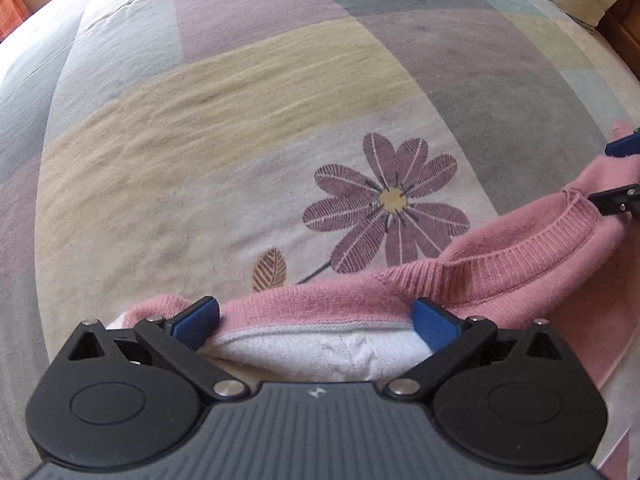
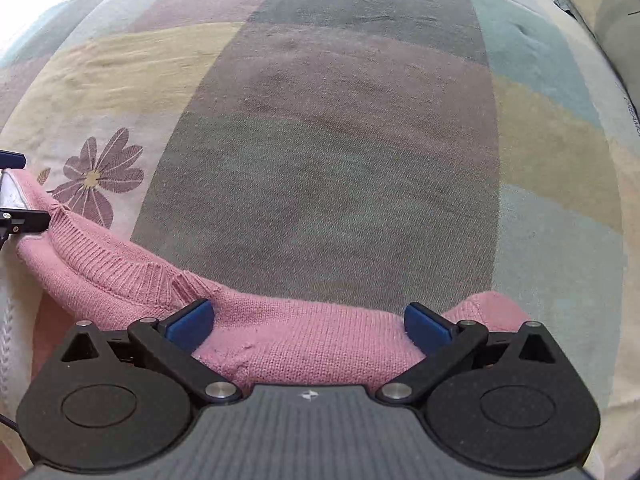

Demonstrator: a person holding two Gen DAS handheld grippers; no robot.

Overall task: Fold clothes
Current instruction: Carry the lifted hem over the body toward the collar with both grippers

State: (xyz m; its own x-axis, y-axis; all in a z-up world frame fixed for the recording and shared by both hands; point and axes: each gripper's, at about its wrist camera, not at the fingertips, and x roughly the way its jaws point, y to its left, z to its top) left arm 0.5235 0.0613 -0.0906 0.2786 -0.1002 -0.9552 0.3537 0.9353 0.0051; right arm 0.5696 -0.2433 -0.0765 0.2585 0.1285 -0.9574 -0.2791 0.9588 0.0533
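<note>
Grippers at a pink sweater's (image 1: 500,264) shoulder edge.
Left gripper (image 1: 316,322) and right gripper (image 2: 310,322) gape wide, knit between their fingers, over a flower-printed patchwork bedspread (image 1: 240,92).

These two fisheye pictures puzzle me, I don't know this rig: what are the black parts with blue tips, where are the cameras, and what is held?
Each picture looks forward from a camera on a handheld two-finger gripper. The left gripper and right gripper stand open, each straddling the top edge of a pink knitted sweater with a white lining; neither clamps it. The sweater lies on a patchwork-coloured bedsheet printed with a purple flower. The ribbed neckline lies between the grippers.
</note>
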